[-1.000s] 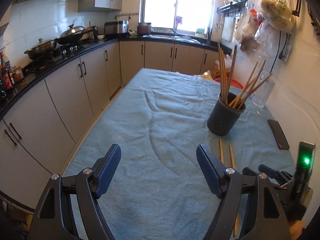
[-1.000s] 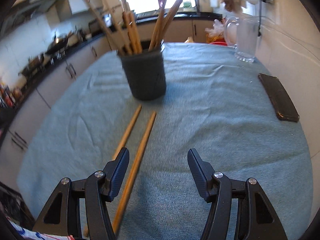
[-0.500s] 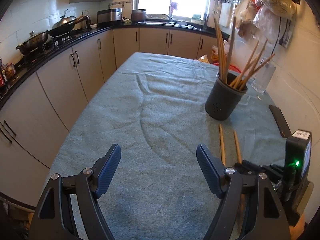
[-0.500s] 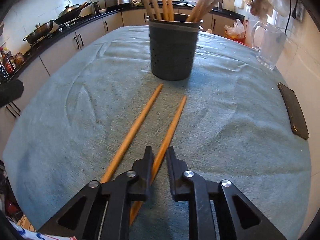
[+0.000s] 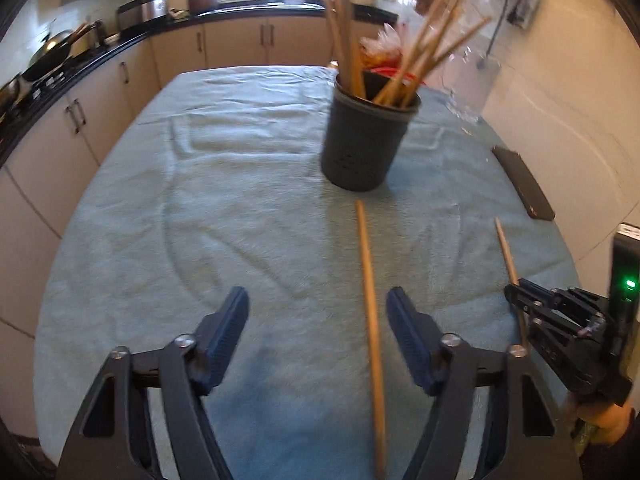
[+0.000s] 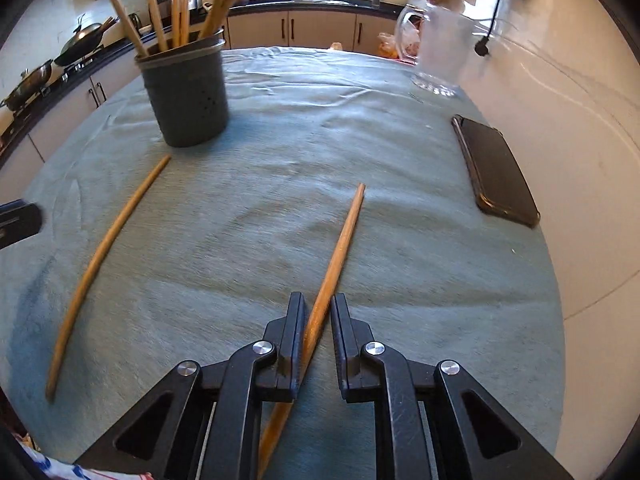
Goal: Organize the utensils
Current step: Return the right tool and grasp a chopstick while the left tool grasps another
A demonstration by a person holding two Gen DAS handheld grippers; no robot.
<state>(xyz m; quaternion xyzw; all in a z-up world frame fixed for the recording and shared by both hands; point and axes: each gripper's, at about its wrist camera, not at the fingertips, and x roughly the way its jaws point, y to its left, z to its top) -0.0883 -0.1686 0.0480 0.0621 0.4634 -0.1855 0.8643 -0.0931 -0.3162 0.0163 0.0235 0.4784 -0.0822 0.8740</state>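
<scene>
One wooden chopstick (image 6: 335,256) is clamped between the jaws of the right gripper (image 6: 318,312), its far tip pointing over the teal cloth (image 6: 400,280). A second chopstick (image 5: 370,308) is left lying flat on the cloth, between the jaws of the left gripper (image 5: 318,316), nearer the right-hand one; these jaws are closing and are not yet pressed on it. Beyond its far end a dark holder (image 5: 366,144) is stood upright, filled with more chopsticks. A black phone (image 6: 494,170) is laid near the wall, with a glass jug (image 6: 438,50) behind it.
</scene>
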